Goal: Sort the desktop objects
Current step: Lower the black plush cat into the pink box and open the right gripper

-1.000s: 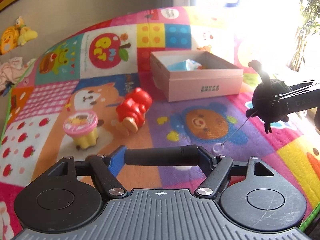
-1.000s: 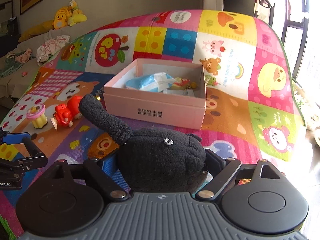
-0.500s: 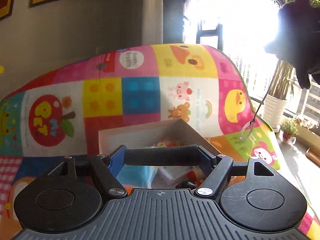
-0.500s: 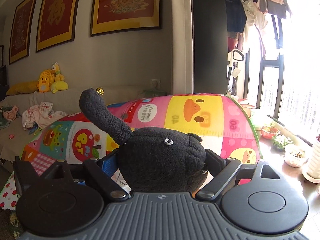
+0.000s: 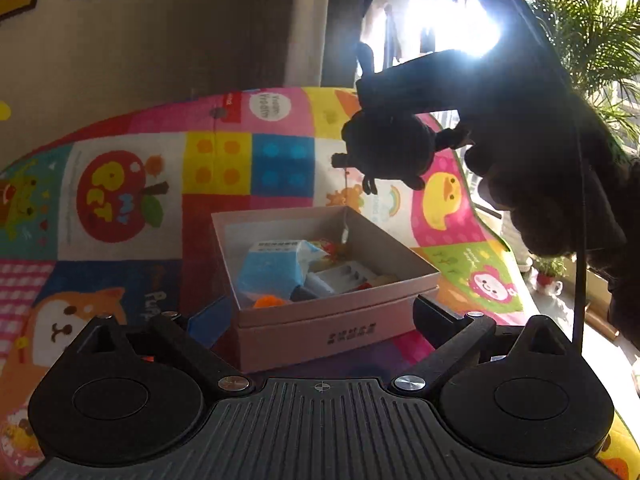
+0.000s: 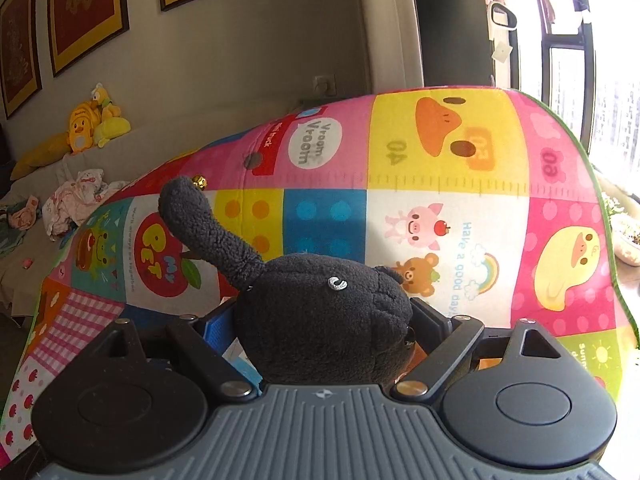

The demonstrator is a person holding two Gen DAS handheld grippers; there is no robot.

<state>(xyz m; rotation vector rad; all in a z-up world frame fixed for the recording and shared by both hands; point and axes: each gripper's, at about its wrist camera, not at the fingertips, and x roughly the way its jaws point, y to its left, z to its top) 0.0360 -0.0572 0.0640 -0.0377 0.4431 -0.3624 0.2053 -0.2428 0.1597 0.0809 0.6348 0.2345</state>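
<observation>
My right gripper (image 6: pixel 324 320) is shut on a black plush toy (image 6: pixel 320 312) with a long tail. In the left wrist view the plush (image 5: pixel 388 152) hangs in that gripper above the far side of a pink box (image 5: pixel 340 320), its keyring chain dangling into the box. The box holds a blue packet (image 5: pixel 272 272) and several small items. My left gripper (image 5: pixel 316 316) is open and empty, its fingers on either side of the box's near wall.
A colourful cartoon play mat (image 5: pixel 132 200) covers the surface and shows in the right wrist view (image 6: pixel 440 208). Yellow plush toys (image 6: pixel 92 128) and clothes (image 6: pixel 76 196) lie on a sofa at far left. Bright windows and plants (image 5: pixel 592 40) are at right.
My left gripper has opened and dropped close to the box. My right gripper has carried the black plush over the box.
</observation>
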